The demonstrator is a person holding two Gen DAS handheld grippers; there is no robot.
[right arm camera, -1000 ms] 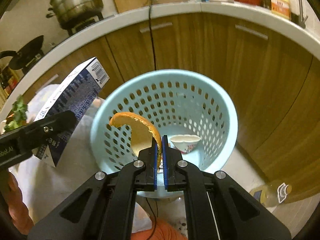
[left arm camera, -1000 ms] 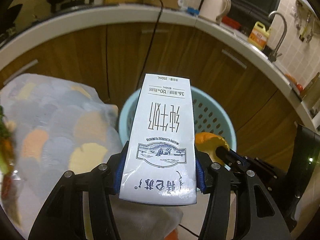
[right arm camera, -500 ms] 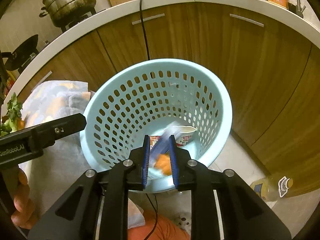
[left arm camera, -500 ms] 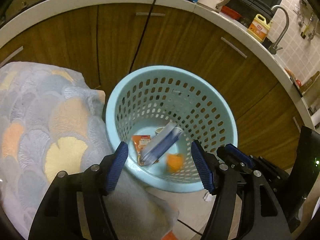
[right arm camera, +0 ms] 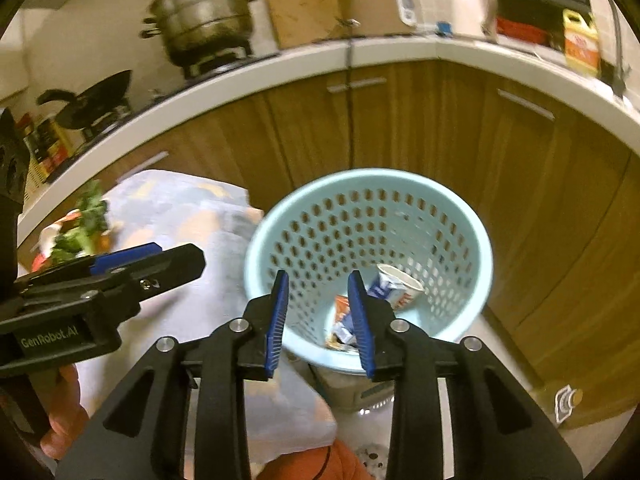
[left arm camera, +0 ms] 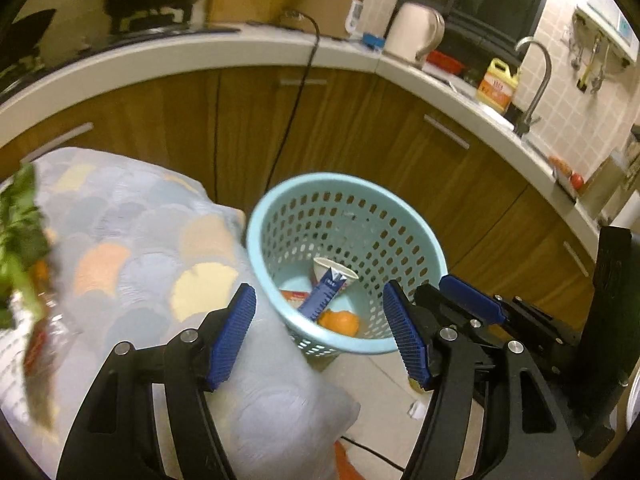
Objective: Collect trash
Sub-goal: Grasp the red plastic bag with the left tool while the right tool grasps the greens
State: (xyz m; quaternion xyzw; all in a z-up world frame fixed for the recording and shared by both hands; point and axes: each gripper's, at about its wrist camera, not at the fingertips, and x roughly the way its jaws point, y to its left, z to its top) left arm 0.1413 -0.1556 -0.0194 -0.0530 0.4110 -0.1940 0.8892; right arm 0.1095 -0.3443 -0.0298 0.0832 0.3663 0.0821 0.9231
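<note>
Left wrist view: left gripper (left arm camera: 322, 334) empty, jaws spread wide, ribbed blue pads (left arm camera: 234, 336) framing the near rim of the pale blue perforated plastic basket (left arm camera: 404, 216). Basket is round, tapering, glossy, holes in regular rows; it stands on the tile floor against brown wood-grain cabinet doors. Inside on the bottom: a flattened blue-and-white milk carton (left arm camera: 325, 290) leaning on a white paper cup (left arm camera: 340, 270), a piece of orange peel (left arm camera: 340, 322), an orange-red wrapper (left arm camera: 294, 295). Just left of the basket, touching its side, a soft cloth-covered surface (left arm camera: 132, 256) with a scalloped pastel pattern; leafy greens (left arm camera: 18, 240) blurred at its far left edge. Right wrist view: right gripper (right arm camera: 318, 318) also empty, jaws parted less widely, over the near lip of the basket (right arm camera: 472, 224); cup (right arm camera: 400, 286) and crumpled scraps visible between and beyond its pads. Left gripper (right arm camera: 132, 270) seen side-on over the cloth. Judgement: the drop step looks finished, trash sits in the basket. Next move likely calls for swinging back over the cloth toward the greens and whatever scraps lie there, jaws kept apart for a light, crushable pick.
</note>
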